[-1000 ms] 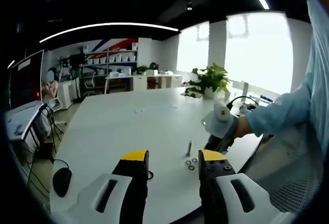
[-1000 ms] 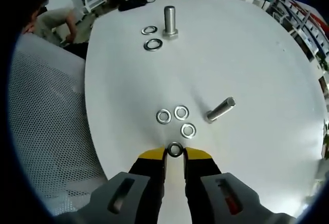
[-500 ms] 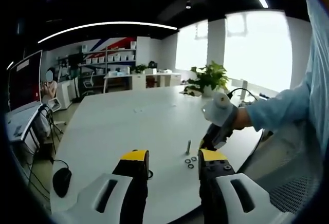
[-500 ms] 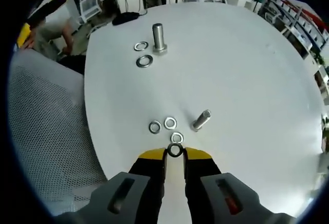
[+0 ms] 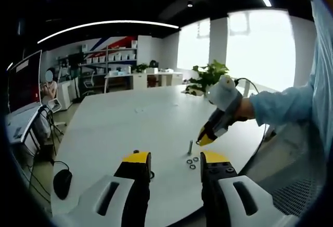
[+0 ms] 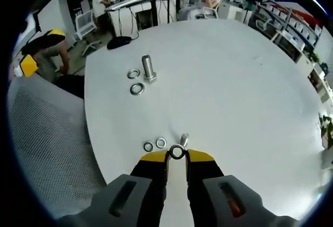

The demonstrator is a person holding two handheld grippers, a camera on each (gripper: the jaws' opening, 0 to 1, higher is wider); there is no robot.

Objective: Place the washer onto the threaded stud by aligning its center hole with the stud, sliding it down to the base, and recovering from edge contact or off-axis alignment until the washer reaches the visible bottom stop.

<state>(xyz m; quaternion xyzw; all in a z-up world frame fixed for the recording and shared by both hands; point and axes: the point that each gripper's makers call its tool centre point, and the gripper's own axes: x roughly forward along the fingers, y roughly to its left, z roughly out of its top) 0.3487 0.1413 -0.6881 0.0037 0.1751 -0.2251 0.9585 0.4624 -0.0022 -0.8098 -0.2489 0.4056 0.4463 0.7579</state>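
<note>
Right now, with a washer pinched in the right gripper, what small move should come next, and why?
Probably lower the right gripper slightly forward, centring the washer's hole on the near stud. The washer sits just short of the stud's top, with two loose washers lying beside it.

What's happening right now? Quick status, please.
Right gripper shut on washer, raised over near stud. Left gripper open, holding nothing. Loose washers lie beside that stud; nothing blocks it.
</note>
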